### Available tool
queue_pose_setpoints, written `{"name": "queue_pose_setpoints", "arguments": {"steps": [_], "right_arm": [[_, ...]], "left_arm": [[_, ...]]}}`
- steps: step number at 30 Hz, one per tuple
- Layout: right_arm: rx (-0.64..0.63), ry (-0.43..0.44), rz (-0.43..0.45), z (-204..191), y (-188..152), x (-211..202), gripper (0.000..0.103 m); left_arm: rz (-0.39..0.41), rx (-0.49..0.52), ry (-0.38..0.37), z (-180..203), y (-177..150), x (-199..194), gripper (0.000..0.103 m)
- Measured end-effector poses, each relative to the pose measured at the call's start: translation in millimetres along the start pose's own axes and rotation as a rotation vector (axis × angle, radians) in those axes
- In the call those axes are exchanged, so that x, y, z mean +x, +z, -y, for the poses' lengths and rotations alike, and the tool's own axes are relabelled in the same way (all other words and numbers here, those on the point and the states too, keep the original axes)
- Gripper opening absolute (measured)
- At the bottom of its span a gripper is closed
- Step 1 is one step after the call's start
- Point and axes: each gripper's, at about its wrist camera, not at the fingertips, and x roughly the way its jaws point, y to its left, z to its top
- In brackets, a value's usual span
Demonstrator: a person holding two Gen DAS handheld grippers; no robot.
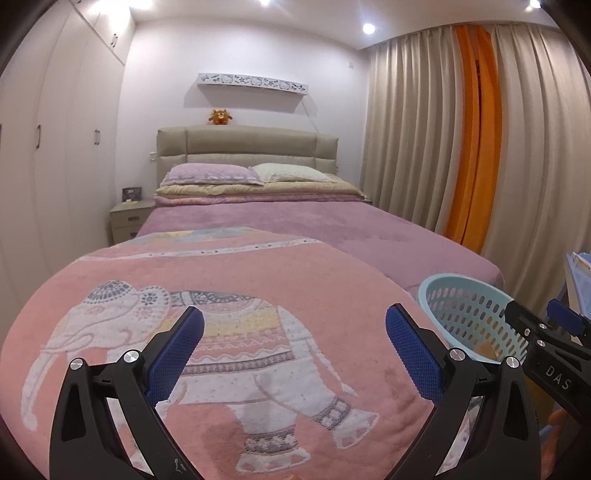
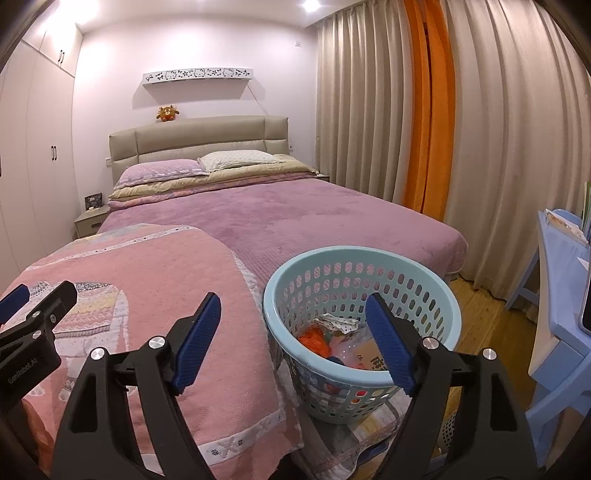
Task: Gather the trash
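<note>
Right gripper point(image 2: 293, 341) hangs above the basket point(image 2: 364, 254), jaws apart and empty; trash point(image 2: 332, 339) lies inside below. Left gripper point(image 1: 295, 350), also apart, faces bare blanket point(image 1: 258, 273). Drop looks finished; next needs another scrap found.

The room is evenly bright from ceiling spotlights point(image 1: 368, 28), which glare white. Both views are sharp. The edges bend strongly and the corners are dark.
</note>
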Motion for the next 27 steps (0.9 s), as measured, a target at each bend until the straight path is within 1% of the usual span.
{"name": "queue_pose_setpoints", "arguments": {"steps": [27], "right_arm": [[0.007, 0.007, 0.0, -2.3, 0.8, -2.5, 0.077]], "left_arm": [[-0.001, 0.013, -0.005, -0.7, -0.3, -2.1, 0.096]]}}
